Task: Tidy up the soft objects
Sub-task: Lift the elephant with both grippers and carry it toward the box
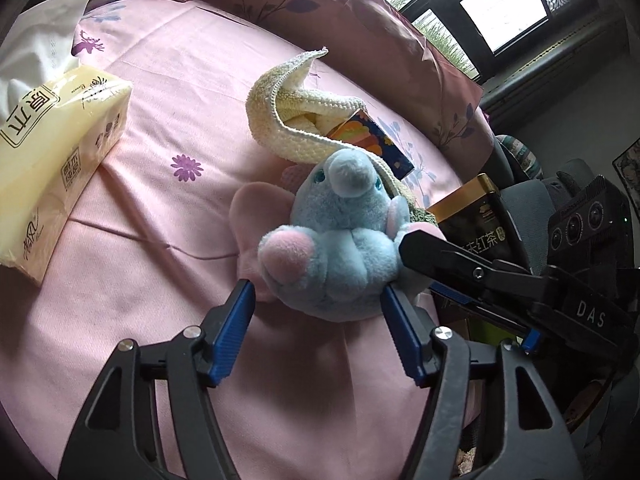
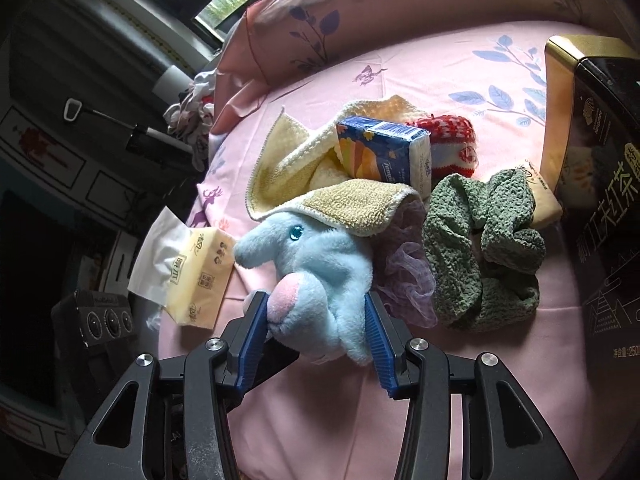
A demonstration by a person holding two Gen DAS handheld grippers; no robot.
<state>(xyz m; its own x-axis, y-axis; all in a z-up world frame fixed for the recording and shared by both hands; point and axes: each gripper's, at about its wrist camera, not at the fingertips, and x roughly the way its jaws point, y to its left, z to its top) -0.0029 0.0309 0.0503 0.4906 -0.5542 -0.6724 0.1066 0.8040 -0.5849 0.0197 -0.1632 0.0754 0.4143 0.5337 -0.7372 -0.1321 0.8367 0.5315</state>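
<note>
A blue plush elephant [image 2: 316, 280] is clamped between the right gripper's [image 2: 316, 320] blue pads above the pink bedsheet [image 1: 160, 152]. The left gripper [image 1: 316, 300] is held apart beside it, pads unpressed. A yellow towel [image 2: 348, 204] is draped over the toy's head; a green cloth [image 2: 480, 248] is seen just beyond, toward the sheet's far edge.
</note>
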